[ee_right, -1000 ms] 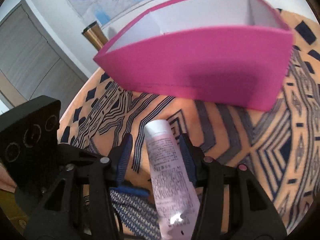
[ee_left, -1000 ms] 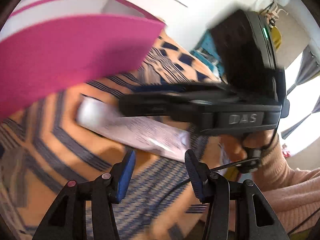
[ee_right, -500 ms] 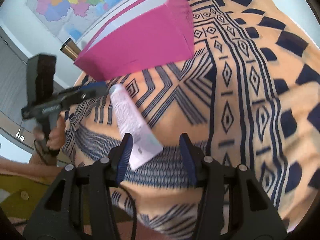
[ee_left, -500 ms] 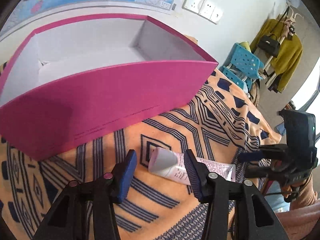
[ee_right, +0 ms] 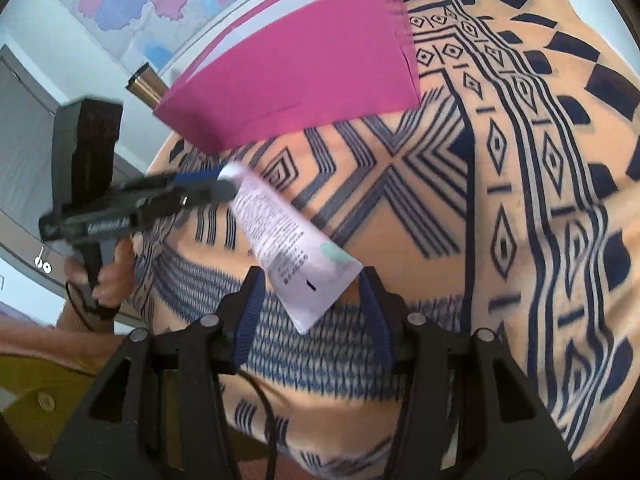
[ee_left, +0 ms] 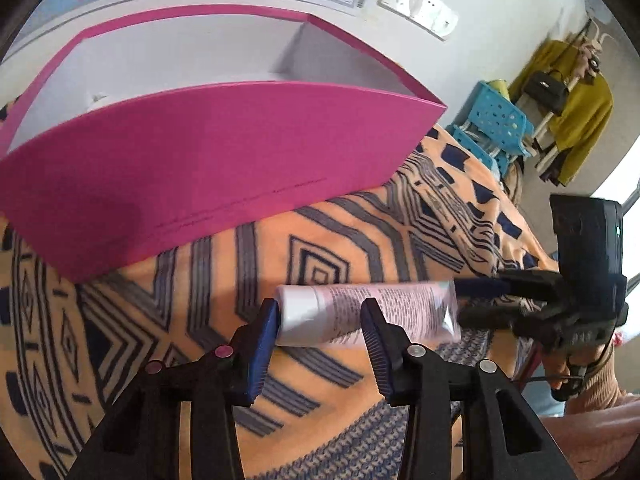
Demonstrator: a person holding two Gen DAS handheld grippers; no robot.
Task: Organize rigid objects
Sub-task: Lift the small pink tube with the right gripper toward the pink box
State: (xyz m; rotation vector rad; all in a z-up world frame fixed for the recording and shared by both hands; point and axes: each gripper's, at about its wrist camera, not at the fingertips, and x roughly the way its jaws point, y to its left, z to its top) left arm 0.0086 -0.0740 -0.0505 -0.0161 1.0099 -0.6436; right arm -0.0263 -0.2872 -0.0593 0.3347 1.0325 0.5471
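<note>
A white and pink tube (ee_left: 400, 308) lies across the patterned cloth (ee_left: 340, 232), in front of a pink box (ee_left: 200, 168) with a bare white inside. My left gripper (ee_left: 319, 304) is open, and the tube's white cap sits at its fingertips, close against the left pad. My right gripper (ee_right: 311, 272) is open too, with the tube's (ee_right: 280, 232) flat crimped end aslant between its fingers. In the right wrist view the left gripper (ee_right: 224, 182) reaches the cap from the left. In the left wrist view the right gripper (ee_left: 460, 302) meets the tube's tail. The pink box (ee_right: 288, 80) stands behind.
A metal cylinder (ee_right: 146, 84) stands behind the box's left corner. Blue plastic stools (ee_left: 496, 128) and a coat rack with a yellow garment (ee_left: 580, 120) are beyond the table's right edge. A hand (ee_right: 108, 276) holds the left gripper's grip. The cloth drops off at the near edge.
The right gripper, which crossed in front of the left camera, has drawn back to the tube's tail. The left gripper has come up to the cap. The tube now lies aslant between the right fingers.
</note>
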